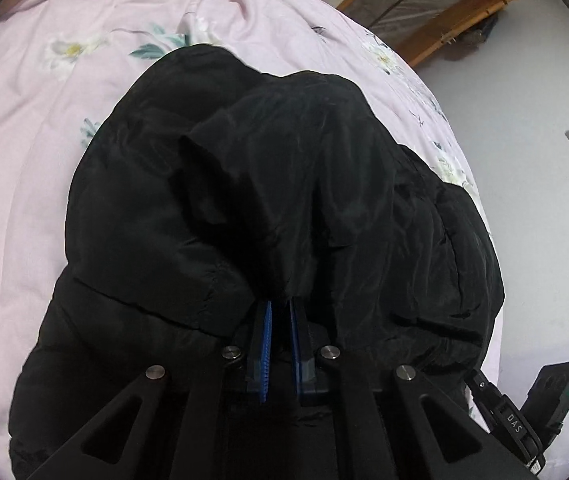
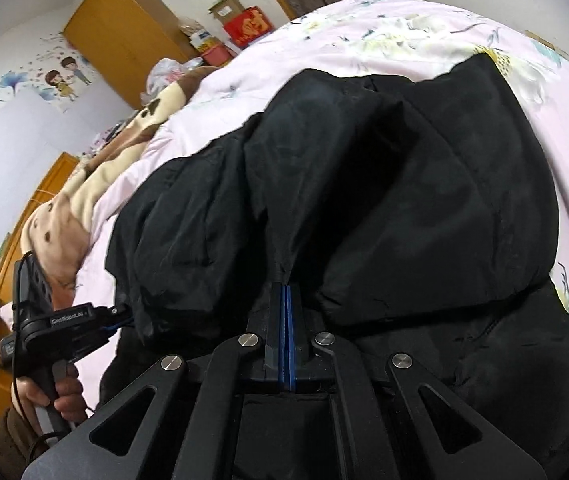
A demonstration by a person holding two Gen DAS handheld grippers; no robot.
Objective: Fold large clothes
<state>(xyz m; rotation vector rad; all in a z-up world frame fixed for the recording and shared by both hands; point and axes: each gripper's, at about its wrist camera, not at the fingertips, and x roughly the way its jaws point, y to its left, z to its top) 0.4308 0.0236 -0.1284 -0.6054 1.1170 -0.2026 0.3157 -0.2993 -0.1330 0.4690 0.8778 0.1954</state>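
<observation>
Black padded jacket lay heaped on the pink floral bedspread, and everything here is placed against that jacket. Its bulk spread away from both sets of tongs, up the bed, with one puffy fold already doubled over the layer beneath. Which end was collar and which was hem could not be made out, so the long axis stayed uncertain; it seemed to run roughly across the two grippers rather than away from them.

Both grippers sat at the jacket's near edge, pointing down and forward into it. Left gripper had its blue pads drawn narrow, a thin slot showing between them lower down, and a pleat of the black cloth pinched at the tips. Right gripper had its jaws pressed fully together, with a gathered ridge of the same fabric rising straight out of the tips.

Seen from the right wrist, the left gripper appeared at the jacket's far left edge, held in the person's hand, so the two grips stood well apart along that near edge. Neither looked nearer to the jacket; both already had it, which suited a two-handed lift and carry over the far part.
</observation>
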